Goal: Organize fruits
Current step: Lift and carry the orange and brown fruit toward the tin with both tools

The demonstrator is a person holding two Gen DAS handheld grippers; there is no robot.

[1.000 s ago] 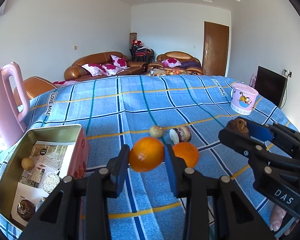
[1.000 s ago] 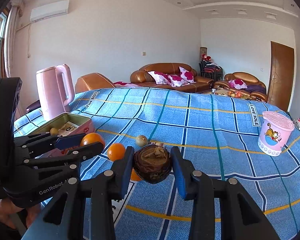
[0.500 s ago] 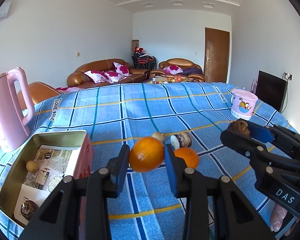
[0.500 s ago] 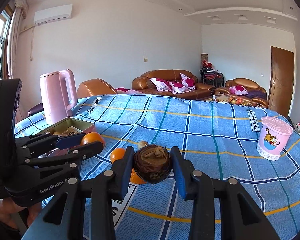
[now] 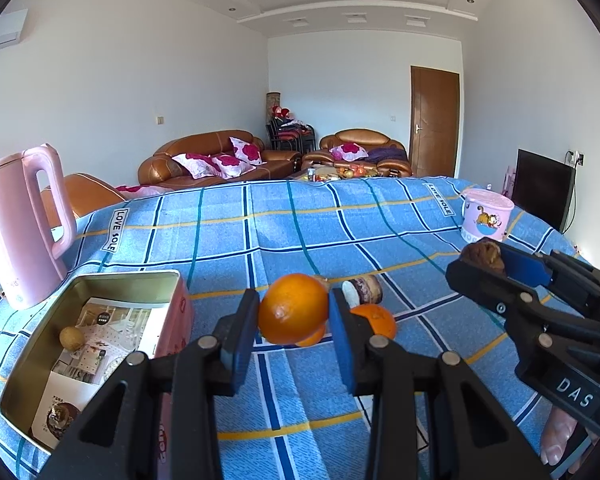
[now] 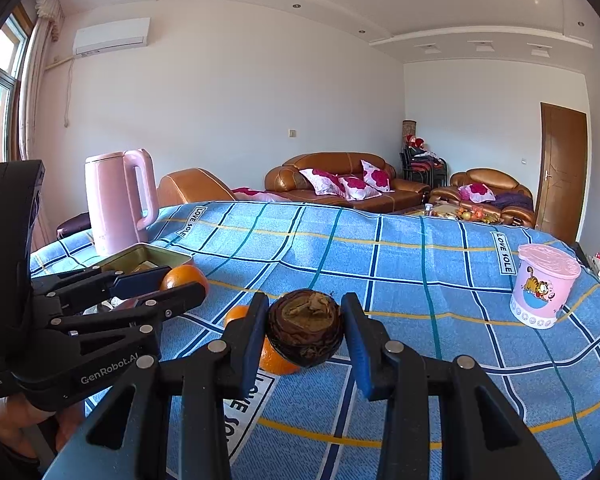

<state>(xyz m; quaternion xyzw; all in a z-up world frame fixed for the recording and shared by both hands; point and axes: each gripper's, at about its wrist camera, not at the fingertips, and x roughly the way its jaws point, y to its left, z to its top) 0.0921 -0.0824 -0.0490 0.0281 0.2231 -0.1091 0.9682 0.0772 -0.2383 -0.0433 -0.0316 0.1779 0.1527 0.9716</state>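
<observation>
Left fingers (image 5: 293,316) clamp an orange (image 5: 293,307), right fingers (image 6: 305,334) a brown fruit (image 6: 305,333); round skins may slip onto the bench (image 5: 300,232)

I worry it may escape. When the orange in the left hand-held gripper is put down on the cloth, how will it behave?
The orange is round and smooth, so it will probably roll on the blue cloth. It keeps its shape in the left hand-held gripper, so it seems firm. Inside the tin, the walls should stop it.

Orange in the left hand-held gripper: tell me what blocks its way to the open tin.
Nothing visible does. The orange is clamped in the left hand-held gripper, and the open tin lies just left, lidless.
</observation>
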